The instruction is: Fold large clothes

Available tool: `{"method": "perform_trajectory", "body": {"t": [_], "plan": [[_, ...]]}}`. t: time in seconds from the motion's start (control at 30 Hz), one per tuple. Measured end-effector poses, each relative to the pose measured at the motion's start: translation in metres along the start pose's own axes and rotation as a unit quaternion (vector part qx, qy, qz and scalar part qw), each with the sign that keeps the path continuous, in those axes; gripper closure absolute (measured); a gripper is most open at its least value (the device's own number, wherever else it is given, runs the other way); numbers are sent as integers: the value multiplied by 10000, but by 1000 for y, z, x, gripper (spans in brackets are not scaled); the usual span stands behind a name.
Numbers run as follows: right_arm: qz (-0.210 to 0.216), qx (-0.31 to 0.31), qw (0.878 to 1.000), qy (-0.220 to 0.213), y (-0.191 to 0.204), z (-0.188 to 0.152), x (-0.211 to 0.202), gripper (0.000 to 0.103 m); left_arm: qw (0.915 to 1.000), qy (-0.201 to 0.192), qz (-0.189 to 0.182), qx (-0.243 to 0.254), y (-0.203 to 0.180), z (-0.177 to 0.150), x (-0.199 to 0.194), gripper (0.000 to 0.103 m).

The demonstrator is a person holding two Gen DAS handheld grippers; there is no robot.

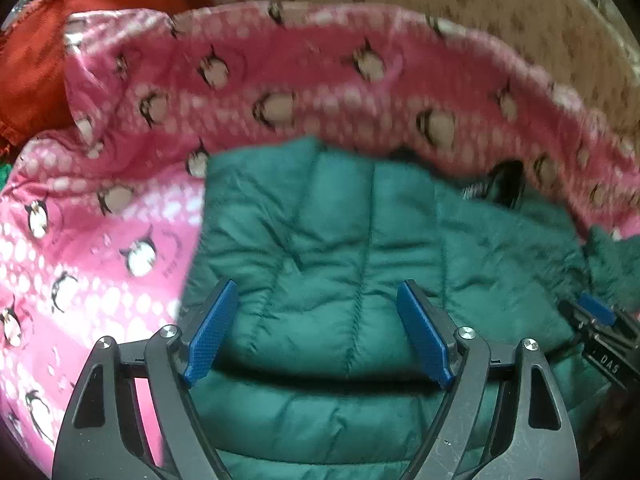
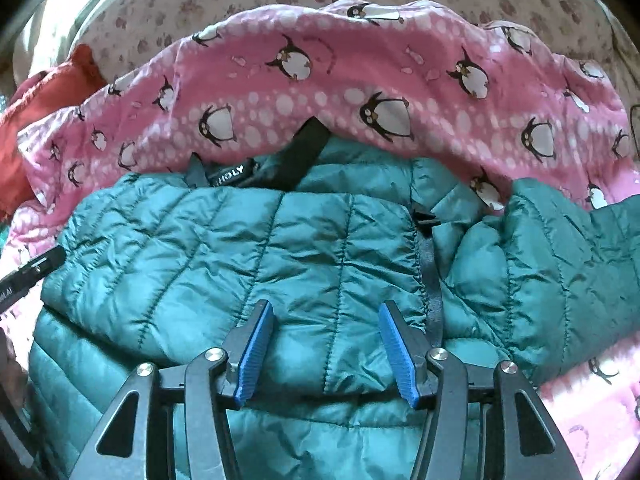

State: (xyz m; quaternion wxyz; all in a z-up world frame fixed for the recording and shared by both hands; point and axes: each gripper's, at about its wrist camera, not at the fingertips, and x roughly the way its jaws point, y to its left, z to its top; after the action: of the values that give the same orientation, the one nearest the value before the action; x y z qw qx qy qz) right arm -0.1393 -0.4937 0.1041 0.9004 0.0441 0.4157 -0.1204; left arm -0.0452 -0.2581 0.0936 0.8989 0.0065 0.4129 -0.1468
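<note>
The left gripper (image 1: 316,332) hangs over the left part of a teal quilted puffer jacket (image 1: 344,248), its blue pads spread wide with nothing between them; the padded cloth lies just below the tips, and I cannot tell whether they touch it. The jacket lies on a pink sheet printed with penguins and white dots (image 1: 132,208), which rises in a ridge behind it and shows bare to the left of that gripper. A rust-red cloth (image 1: 48,60) is bunched at the far left corner, and a pale flowered bedcover (image 1: 460,4) lies beyond the ridge.

The jacket runs crosswise in front of both grippers, its long axis side to side, with the dark collar and label (image 2: 236,174) on the far edge. The right gripper (image 2: 326,354) stands over the middle panels, jaws at a moderate gap and empty, a gathered seam and dark zip line (image 2: 430,280) just to its right. Beyond that, a sleeve (image 2: 560,264) bulges out over the pink sheet (image 2: 400,88). In my judgement the right hand is the nearer to that sleeve, the left to the left hem, so each fold should come inward from its own side.

The left view is smeared by motion. The jacket's near edge is cut off below both grippers, and the cuff of the sleeve runs out of view
</note>
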Motion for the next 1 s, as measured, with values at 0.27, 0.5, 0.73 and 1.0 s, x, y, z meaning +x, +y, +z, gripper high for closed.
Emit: {"method": "perform_trajectory", "body": {"t": [0.27, 0.5, 0.73, 1.0], "plan": [[137, 114, 9998, -31, -6, -1, -9, 51, 9996, -82, 210, 189, -8, -10, 6, 20], [-110, -11, 9997, -203, -1, -6, -21, 51, 9996, -104, 194, 165, -8, -11, 6, 20], [-177, -122, 9997, 64, 2, -11, -7, 51, 9995, -82, 167, 269, -9, -13, -5, 20], [-15, 199, 9991, -374, -19, -13, -59, 40, 9992, -329, -187, 134, -11, -18, -48, 20]]}}
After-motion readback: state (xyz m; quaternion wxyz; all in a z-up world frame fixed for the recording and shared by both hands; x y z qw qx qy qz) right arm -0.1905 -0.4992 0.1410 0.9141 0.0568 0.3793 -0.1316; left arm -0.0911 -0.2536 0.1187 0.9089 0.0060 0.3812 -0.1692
